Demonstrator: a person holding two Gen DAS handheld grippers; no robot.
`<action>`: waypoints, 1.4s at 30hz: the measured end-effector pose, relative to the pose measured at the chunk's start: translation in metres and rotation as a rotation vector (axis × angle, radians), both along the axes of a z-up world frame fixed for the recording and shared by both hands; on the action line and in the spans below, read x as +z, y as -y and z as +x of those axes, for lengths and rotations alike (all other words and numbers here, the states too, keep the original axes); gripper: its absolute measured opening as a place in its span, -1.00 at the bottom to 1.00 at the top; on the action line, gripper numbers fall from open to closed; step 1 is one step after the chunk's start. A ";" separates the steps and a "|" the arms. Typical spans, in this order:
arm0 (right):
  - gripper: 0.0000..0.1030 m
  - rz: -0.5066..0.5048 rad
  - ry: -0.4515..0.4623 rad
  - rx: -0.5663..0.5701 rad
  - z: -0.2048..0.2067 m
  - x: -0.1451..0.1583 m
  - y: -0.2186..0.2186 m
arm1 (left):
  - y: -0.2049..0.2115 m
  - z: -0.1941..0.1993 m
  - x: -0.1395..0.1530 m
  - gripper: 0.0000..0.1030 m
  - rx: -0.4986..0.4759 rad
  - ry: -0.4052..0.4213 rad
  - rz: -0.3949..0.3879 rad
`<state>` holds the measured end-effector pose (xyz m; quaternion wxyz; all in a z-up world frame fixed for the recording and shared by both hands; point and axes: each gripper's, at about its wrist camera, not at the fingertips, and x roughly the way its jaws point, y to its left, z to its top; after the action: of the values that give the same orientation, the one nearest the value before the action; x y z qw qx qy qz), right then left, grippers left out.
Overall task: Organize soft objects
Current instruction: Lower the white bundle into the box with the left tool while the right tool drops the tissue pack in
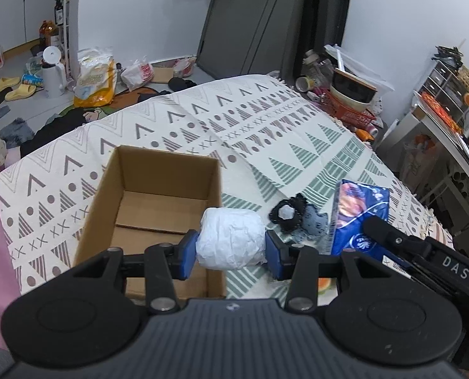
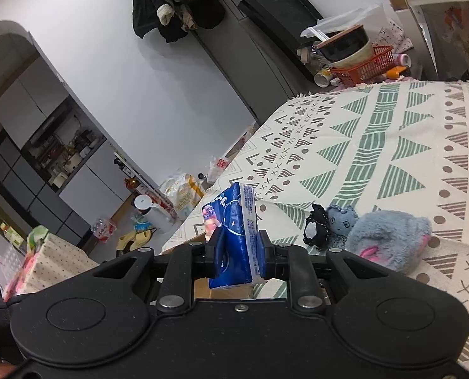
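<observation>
1. Left gripper [image 1: 230, 254]: I read its jaws as clenched on the white paper roll [image 1: 231, 238], one blue pad on each side. The roll sits at lower centre of the left wrist view, over the right wall of the cardboard box [image 1: 158, 202].

2. Cardboard box: open at the top, left of centre in the same view, standing on the patterned cloth [image 1: 203, 126] that covers the table. Only its bare floor flaps show inside.

3. Right gripper [image 2: 238, 252]: I read its jaws as clenched on the blue tissue pack [image 2: 231, 233], held on edge and tilted, at lower centre of the right wrist view. In the left wrist view the same pack appears at right, with the right gripper's black body crossing in front of it from the lower right.

4. On the cloth, just right of the tissue pack in the right wrist view:
   - black lace scrunchie [image 2: 315, 225], touching the small grey plush [image 2: 340, 221];
   - grey fluffy slipper [image 2: 389, 237] with pink detail, against the plush on its right.

5. Far edge of the table, upper right of both views: a red basket [image 2: 365, 66] carrying a black bowl [image 2: 345, 45].

6. Beyond the table, upper left of the left wrist view: a floor strewn with bags, yellow slippers [image 1: 16, 88] and a white kettle [image 1: 52, 72].
</observation>
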<state>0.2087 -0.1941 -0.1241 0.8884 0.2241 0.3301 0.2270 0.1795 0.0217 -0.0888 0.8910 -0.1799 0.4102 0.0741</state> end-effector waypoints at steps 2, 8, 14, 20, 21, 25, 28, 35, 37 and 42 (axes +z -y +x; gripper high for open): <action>-0.59 0.008 -0.007 0.005 0.002 -0.002 -0.007 | -0.006 0.001 -0.003 -0.14 0.007 -0.007 -0.003; -0.59 -0.002 -0.010 0.039 0.004 -0.004 -0.036 | -0.030 0.000 -0.016 -0.14 0.027 -0.026 -0.014; -0.59 -0.029 -0.008 0.089 0.003 -0.007 -0.061 | -0.059 0.002 -0.035 -0.13 0.051 -0.072 -0.038; -0.59 -0.074 -0.032 0.124 0.006 -0.014 -0.082 | -0.077 0.003 -0.056 -0.13 0.077 -0.112 -0.041; -0.59 -0.086 -0.037 0.132 0.006 -0.017 -0.086 | -0.080 0.003 -0.059 -0.13 0.082 -0.119 -0.046; -0.59 -0.128 -0.055 0.166 0.004 -0.025 -0.105 | -0.086 0.003 -0.071 -0.08 0.099 -0.142 -0.055; -0.58 -0.152 -0.067 0.192 0.001 -0.030 -0.117 | -0.090 0.005 -0.079 -0.04 0.108 -0.178 -0.046; -0.58 -0.184 -0.086 0.227 -0.004 -0.036 -0.130 | -0.096 0.002 -0.073 0.14 0.099 -0.168 -0.049; -0.56 -0.188 -0.096 0.234 -0.005 -0.038 -0.132 | -0.095 0.002 -0.069 0.17 0.097 -0.159 -0.052; -0.41 -0.187 -0.133 0.245 -0.008 -0.041 -0.132 | -0.093 0.000 -0.061 0.25 0.078 -0.143 -0.045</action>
<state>0.2009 -0.0621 -0.1649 0.8472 0.1130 0.4327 0.2869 0.1799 0.1145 -0.1501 0.8516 -0.2100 0.4670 0.1123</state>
